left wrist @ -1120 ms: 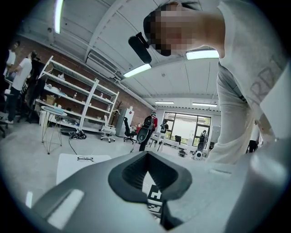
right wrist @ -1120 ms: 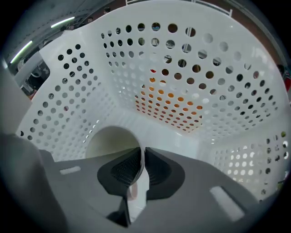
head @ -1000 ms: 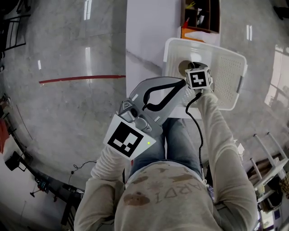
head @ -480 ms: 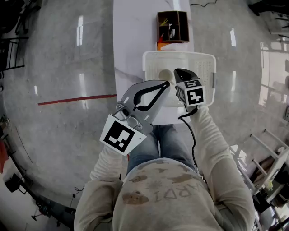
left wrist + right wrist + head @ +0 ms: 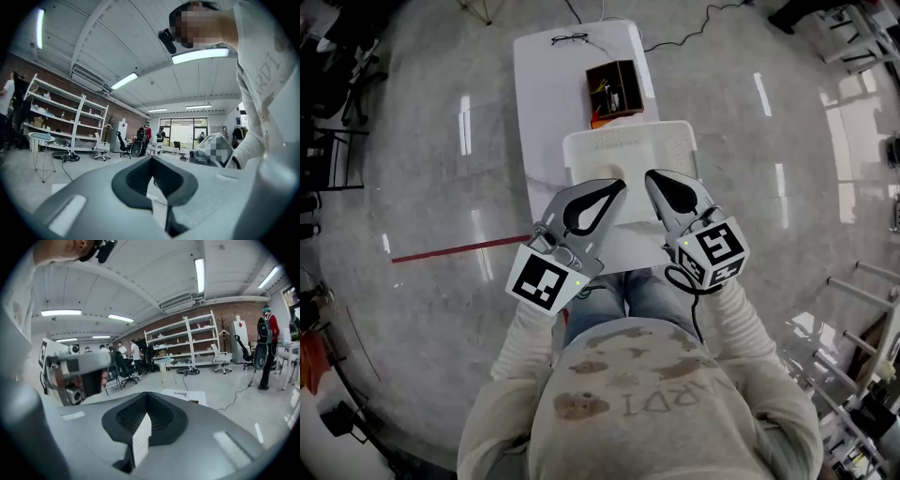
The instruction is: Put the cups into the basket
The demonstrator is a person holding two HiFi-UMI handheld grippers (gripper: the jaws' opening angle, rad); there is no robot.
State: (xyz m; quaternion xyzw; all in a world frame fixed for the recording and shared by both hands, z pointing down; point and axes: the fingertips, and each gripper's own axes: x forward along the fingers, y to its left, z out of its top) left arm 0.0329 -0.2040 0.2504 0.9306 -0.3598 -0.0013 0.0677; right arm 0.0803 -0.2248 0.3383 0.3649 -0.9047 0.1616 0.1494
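Note:
The white basket (image 5: 675,141) stands on the near half of a white table (image 5: 546,112). A pale round shape inside it, by its near wall, looks like a cup (image 5: 612,169); it is too small to be sure. My left gripper (image 5: 622,184) and right gripper (image 5: 652,175) are raised side by side over the table's near edge, tips over the basket's near wall. Both are shut with nothing in them. In the left gripper view the left gripper (image 5: 152,158) points out into the room; the right gripper (image 5: 146,393) does the same in its own view.
A brown open box (image 5: 614,86) with small items stands behind the basket. A pair of glasses (image 5: 570,39) lies at the table's far end. Grey polished floor with a red line (image 5: 459,251) surrounds the table. Shelves, chairs and people show far off.
My right gripper has come back out of the basket toward my body and hangs level with the left one. The head view has pulled back, showing the whole table.

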